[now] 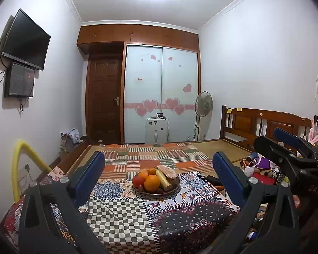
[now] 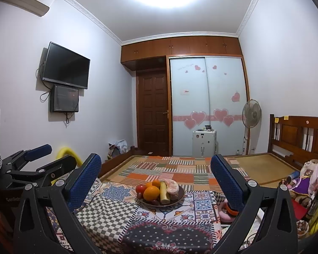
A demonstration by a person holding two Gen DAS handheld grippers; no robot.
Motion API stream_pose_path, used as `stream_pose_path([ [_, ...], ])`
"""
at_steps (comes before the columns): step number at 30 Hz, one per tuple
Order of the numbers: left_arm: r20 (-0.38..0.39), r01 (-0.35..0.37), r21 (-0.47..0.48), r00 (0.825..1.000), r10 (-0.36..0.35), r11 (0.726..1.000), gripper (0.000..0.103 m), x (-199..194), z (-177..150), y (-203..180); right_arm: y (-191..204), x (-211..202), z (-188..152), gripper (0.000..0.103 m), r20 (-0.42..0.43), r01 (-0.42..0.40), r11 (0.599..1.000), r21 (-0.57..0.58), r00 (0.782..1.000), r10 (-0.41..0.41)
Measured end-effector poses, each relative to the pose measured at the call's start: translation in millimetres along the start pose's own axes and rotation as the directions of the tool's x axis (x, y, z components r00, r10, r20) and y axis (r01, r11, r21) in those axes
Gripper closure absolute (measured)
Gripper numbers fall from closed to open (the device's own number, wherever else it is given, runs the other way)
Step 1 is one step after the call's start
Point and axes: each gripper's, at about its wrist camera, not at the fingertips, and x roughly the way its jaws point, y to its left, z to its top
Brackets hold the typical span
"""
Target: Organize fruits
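The fruits (image 1: 152,180) were seen piled on one plate (image 1: 176,187) on the surface — sorted or awaiting sorting — while both tongs (image 1: 156,169) (image 2: 155,171) were held wide open, empty.

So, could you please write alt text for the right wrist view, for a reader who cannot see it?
An open right hand-held gripper frames a fruit plate with oranges, a tomato and a banana on a patchwork cloth. The left hand-held gripper shows at the left edge, a wardrobe behind.
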Motion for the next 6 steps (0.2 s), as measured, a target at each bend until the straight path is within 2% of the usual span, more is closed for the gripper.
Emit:
stream_pose_path([
  [6, -0.007, 0.007, -0.009, 1.000, -0.007, 1.000, 0.000, 1.8, -1.6, 3.4, 0.5, 5.3, -2.0, 0.000, -0.015, 0.003, 1.000, 0.001, 1.000, -0.003],
])
